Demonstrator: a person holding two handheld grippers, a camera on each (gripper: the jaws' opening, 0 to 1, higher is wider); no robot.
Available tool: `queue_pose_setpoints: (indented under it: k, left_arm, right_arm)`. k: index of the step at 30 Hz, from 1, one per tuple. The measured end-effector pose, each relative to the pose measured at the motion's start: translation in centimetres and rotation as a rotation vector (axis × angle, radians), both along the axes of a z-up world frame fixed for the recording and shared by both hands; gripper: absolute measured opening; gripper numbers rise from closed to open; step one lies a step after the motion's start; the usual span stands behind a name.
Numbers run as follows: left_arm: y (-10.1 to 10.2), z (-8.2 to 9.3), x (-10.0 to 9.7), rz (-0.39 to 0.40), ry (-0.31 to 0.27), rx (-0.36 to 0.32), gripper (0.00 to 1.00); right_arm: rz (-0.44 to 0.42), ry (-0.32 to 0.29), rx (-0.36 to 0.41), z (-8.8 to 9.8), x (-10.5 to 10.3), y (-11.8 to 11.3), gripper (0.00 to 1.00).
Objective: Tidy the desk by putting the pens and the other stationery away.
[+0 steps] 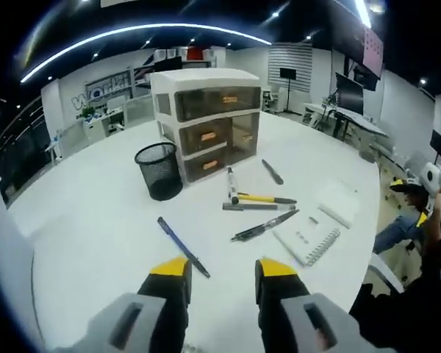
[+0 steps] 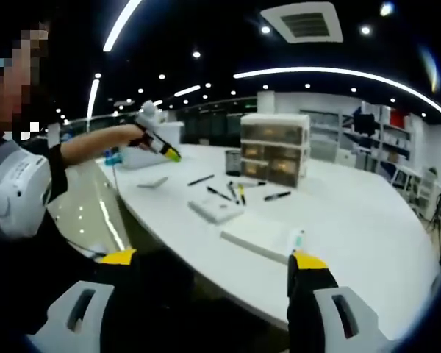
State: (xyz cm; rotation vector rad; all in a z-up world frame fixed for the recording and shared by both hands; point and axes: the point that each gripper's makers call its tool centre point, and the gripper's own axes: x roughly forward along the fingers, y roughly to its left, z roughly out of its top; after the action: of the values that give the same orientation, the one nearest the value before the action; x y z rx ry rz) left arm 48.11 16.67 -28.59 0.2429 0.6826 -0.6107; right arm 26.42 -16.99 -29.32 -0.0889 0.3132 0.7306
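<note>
Hovering above the white bench (image 1: 95,220), the left gripper (image 1: 222,279) has its jaws apart and empty, aimed at the loose stationery. A blue pen (image 1: 182,246) lies nearest, just ahead of the jaws; several more pens (image 1: 259,206) lie scattered beside a spiral notepad (image 1: 306,237) and a white eraser block (image 1: 339,203). The mesh pen cup (image 1: 159,170) stands just beside the drawer unit (image 1: 209,121), both likely destinations. In the right gripper view, the right gripper (image 2: 206,268) is off the bench edge, jaws wide apart and empty, probably held in reserve. Nothing appears stowed yet.
</note>
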Motion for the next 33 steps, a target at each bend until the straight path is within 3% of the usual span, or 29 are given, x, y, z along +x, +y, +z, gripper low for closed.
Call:
queue_pose_setpoints:
  k: [3, 8, 14, 20, 22, 33]
  left_arm:
    - [1.1, -0.1, 1.8, 0.044, -0.007, 0.043, 0.35]
    - [1.5, -0.3, 3.9, 0.077, 0.026, 0.027, 0.38]
    - [1.7, -1.1, 5.4, 0.099, 0.069, 0.056, 0.44]
    - [2.3, -1.8, 6.4, 0.143, 0.117, 0.093, 0.5]
    - [2.3, -2.1, 6.0, 0.153, 0.133, 0.124, 0.52]
    - [0.7, -4.4, 7.3, 0.173, 0.177, 0.201, 0.57]
  right_arm:
    - [0.002, 0.001, 0.007, -0.1, -0.1, 0.0, 0.78]
    - [-0.004, 0.005, 0.014, -0.3, -0.3, -0.4, 0.78]
    - [-0.009, 0.007, 0.022, -0.4, -0.4, -0.7, 0.78]
    - [-0.004, 0.011, 0.024, -0.7, -0.6, -0.6, 0.78]
    - [-0.005, 0.01, 0.024, -0.8, -0.6, -0.6, 0.78]
    - [0.005, 0.011, -0.01, -1.5, -0.9, -0.3, 0.78]
